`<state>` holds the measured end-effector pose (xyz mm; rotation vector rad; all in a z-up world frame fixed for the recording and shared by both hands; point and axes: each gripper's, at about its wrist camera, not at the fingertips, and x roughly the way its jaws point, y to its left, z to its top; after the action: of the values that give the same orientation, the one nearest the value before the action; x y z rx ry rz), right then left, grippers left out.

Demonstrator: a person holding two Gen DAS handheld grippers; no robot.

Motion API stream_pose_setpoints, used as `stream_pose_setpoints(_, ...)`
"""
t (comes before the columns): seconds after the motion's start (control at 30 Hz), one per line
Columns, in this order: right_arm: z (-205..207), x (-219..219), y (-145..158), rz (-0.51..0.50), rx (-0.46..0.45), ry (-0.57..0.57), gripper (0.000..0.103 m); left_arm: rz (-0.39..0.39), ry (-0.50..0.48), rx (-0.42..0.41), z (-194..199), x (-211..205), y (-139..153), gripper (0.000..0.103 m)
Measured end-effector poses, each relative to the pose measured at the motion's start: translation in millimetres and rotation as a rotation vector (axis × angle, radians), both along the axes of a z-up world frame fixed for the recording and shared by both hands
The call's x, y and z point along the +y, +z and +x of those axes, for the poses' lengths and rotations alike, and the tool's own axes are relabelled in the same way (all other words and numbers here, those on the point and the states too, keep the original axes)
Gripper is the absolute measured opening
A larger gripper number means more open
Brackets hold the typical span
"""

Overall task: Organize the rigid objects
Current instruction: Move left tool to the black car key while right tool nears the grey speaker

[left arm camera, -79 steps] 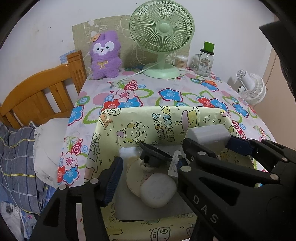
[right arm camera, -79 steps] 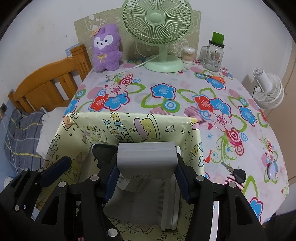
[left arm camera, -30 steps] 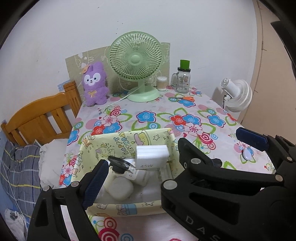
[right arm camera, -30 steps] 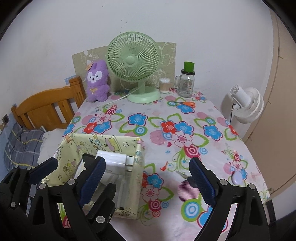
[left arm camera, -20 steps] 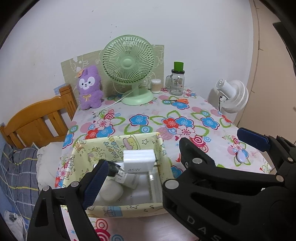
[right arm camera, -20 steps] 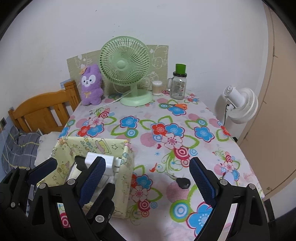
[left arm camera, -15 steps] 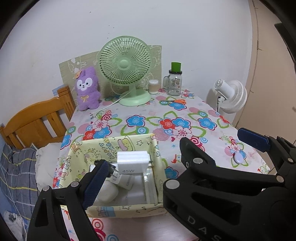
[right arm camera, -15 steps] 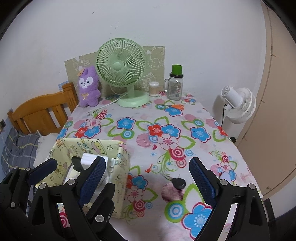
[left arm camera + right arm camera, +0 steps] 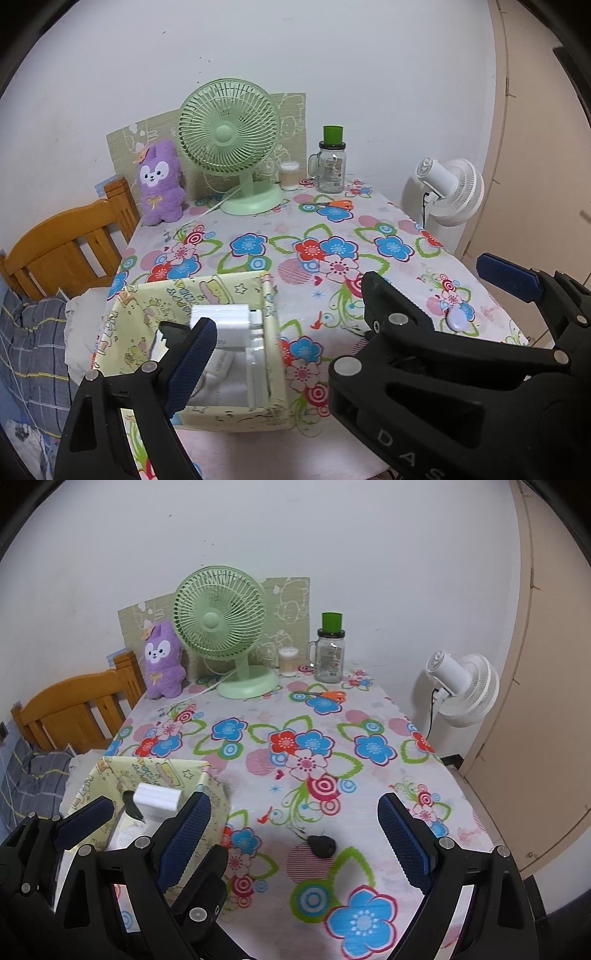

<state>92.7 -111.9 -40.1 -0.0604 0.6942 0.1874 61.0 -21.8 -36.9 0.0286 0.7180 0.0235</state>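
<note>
Between the wide-spread blue pads of the right gripper [image 9: 293, 834], which is gripping nothing, a small black key fob [image 9: 322, 845] is lying on the flower-printed tablecloth [image 9: 295, 738]. Just left of that gripper, behind the left gripper's [image 9: 347, 306] near finger, the pale yellow cartoon-printed fabric box [image 9: 275, 363] is sitting with a white rectangular charger block [image 9: 220, 318] resting inside it. The left gripper is also hanging open and empty, with a round green desk fan [image 9: 229, 129] standing far beyond both.
</note>
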Motion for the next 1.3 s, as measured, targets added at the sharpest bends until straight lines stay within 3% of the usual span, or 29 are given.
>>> stream_pose_setpoints(0.73, 2.2, -54.6, -7.4, -0.009, -0.014, -0.034, 0.094, 0.002, -0.022, 0.001, 3.5, -51.1, -6.9, 0.093)
stream_pose_setpoints(1.3, 22.9, -83.8, -31.9, -0.019, 0.015, -0.076, 0.094, -0.012, -0.028, 0.028, 26.9, -74.6, -34.3, 0.093)
